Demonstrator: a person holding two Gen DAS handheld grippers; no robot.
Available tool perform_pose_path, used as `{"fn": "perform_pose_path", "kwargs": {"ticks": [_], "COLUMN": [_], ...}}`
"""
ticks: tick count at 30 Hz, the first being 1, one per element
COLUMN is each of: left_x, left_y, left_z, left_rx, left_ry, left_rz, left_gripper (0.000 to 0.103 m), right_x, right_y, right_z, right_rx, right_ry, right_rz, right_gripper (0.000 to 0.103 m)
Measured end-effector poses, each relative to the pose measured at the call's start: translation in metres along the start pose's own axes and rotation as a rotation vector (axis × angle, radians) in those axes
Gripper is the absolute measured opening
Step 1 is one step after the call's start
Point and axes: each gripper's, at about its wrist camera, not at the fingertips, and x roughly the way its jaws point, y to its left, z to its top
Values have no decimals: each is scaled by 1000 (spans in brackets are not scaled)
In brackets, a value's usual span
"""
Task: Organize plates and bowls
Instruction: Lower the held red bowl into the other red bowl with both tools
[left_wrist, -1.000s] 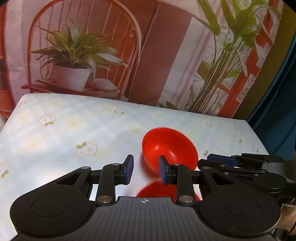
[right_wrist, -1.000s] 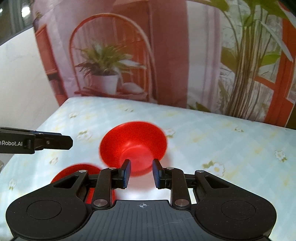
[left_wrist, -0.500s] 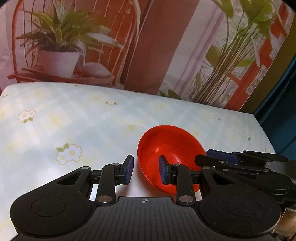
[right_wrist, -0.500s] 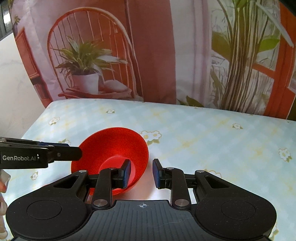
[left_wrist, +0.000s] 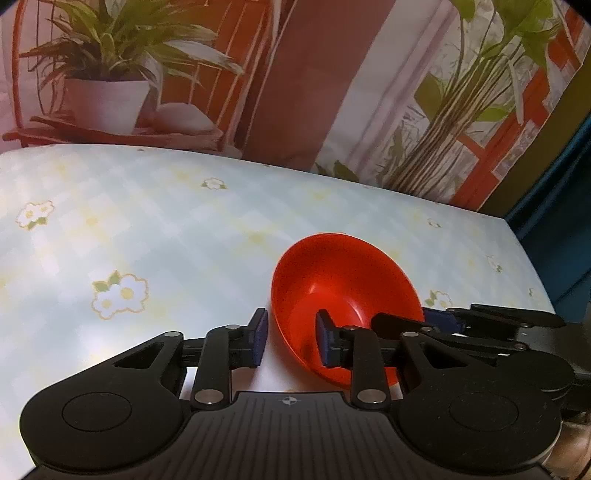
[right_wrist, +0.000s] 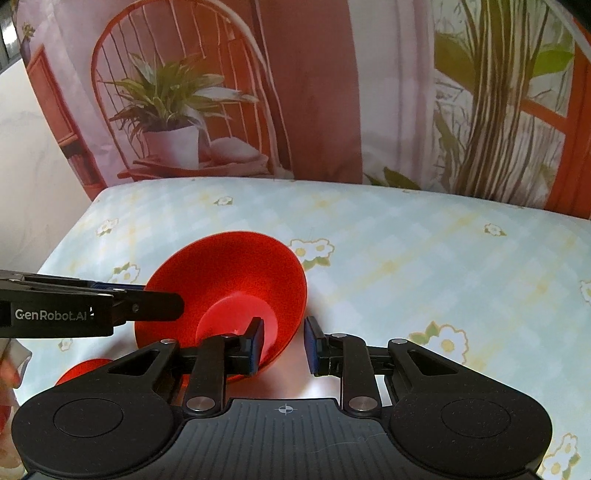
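Observation:
A red bowl (left_wrist: 343, 291) stands on the flowered tablecloth, also in the right wrist view (right_wrist: 236, 280). My left gripper (left_wrist: 290, 341) is open and straddles the bowl's left rim, right finger inside. My right gripper (right_wrist: 282, 345) is open and straddles the bowl's right rim, left finger inside. A second red dish (right_wrist: 83, 371) peeks out low on the left in the right wrist view, mostly hidden by the gripper.
The table (left_wrist: 147, 229) has a pale checked cloth with flower prints. A printed backdrop (right_wrist: 314, 92) with plants and a chair hangs right behind its far edge. The table's right edge (left_wrist: 532, 273) drops off beside a dark blue wall.
Both grippers have moved forward and down onto the bowl, each now straddling a rim. The second red dish has slipped out of the left wrist view.

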Motion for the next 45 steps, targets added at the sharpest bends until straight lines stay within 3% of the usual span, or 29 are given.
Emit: {"fn": "perform_pose_path", "kwargs": {"ticks": [7,27,45], "left_x": [-1,-48,-101], "left_y": [-3,-28,-25], "left_z": [-1,2,-27], "left_rx": [16,84,95], "left_ry": [-7,-81,-127], "left_rz": [-2,17,41], "left_gripper": [25,25,25], "right_x": [0,-44,-88], "right_y": [2,7,38], "right_z": [0,12,-6], "right_rx": [1,-1,-41], "right_ry": [3,-75,-105], "right_rz": [-3,6,38], "right_gripper": [16,15,15]}}
